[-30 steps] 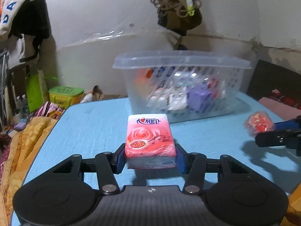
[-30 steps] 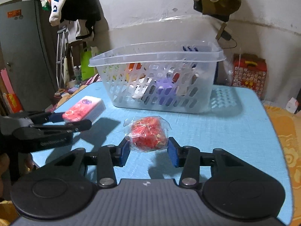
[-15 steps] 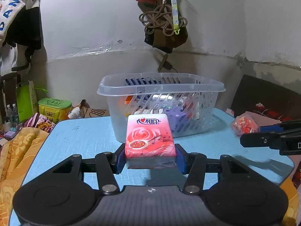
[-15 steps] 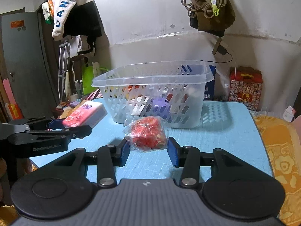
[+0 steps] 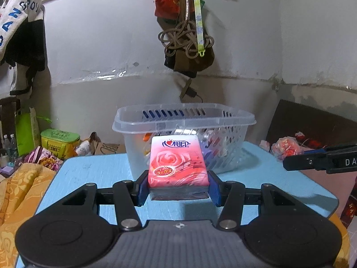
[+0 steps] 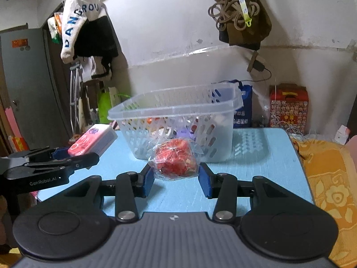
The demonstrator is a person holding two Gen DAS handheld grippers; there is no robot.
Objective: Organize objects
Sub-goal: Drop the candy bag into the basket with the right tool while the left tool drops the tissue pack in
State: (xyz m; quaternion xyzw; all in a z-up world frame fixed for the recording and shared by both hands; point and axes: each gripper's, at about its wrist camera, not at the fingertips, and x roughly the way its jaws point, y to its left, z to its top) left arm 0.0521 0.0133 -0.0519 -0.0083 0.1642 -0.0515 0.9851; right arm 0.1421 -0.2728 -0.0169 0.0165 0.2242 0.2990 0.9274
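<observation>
Right gripper (image 6: pixel 177 178) clamps red wrapped bundle (image 6: pixel 176 161) before basket (image 6: pixel 178 109)

Pink rose-print tissue pack (image 5: pixel 178 163) sits flat, pinched in the left claw (image 5: pixel 178 186). Red snack bag (image 6: pixel 176 159) in clear wrap is squeezed by the right claw (image 6: pixel 177 179). Clear slotted basket (image 5: pixel 185 122) sits upright on the bench, partly full.

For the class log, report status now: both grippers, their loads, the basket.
Left gripper shut on tissue pack. Right gripper shut on red wrapped bundle. Basket ahead on blue table, already holding items. Nothing between grippers and basket.
</observation>
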